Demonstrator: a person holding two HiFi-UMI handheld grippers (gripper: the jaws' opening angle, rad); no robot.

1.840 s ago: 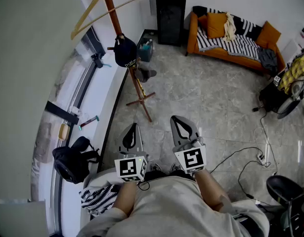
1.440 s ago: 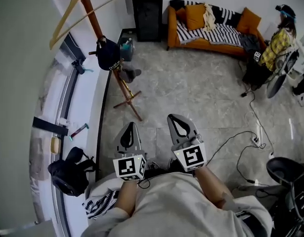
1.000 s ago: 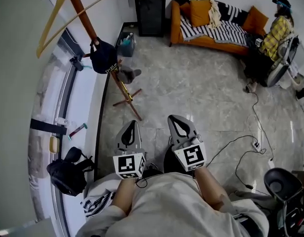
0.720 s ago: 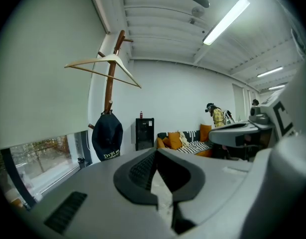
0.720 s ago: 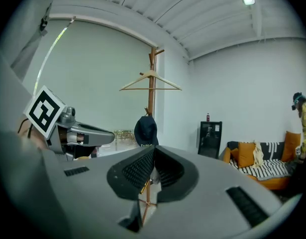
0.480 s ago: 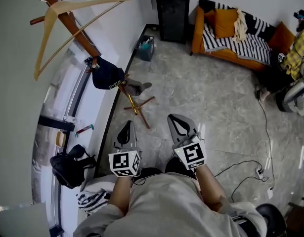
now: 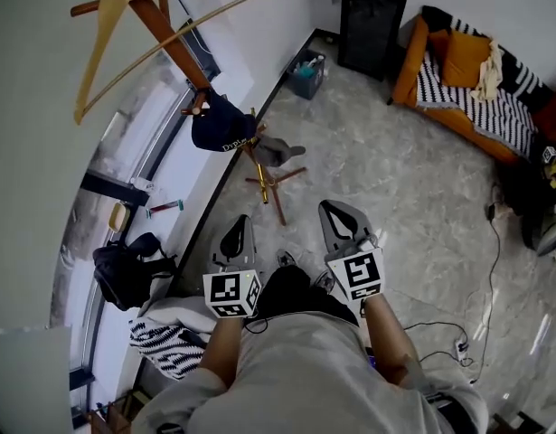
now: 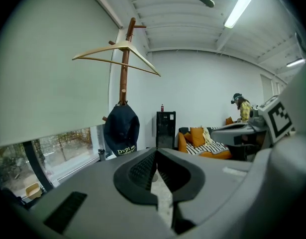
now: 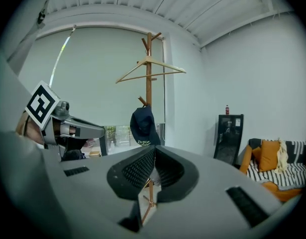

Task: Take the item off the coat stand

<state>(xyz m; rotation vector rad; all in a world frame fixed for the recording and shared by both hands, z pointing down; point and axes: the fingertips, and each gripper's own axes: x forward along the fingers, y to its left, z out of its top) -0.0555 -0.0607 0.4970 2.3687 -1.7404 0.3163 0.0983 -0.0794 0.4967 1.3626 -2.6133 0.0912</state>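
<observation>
Left gripper [image 7: 240, 221]: jaws pressed together with nothing between them; held low in front of the person, pointing toward the coat stand [image 7: 164, 25].
Right gripper [image 7: 337, 210]: jaws likewise pressed together and empty; level with the left one and just beside it.
Cap [image 7: 221, 127]: dark baseball cap with pale lettering, hanging on a low peg of the coat stand; well apart from both grippers, and neither touches it.
Coat stand: brown wooden pole with splayed feet on the tiled floor [image 7: 395, 206], standing close by the window.
Hanger [image 7: 95, 57]: pale wood, empty, hung at the top of the stand, above the cap.
Surroundings: black backpack [image 7: 124, 269] on the window ledge; orange sofa [image 7: 458, 80] with a striped throw; tall black cabinet [image 7: 372, 16] against the far wall.
</observation>
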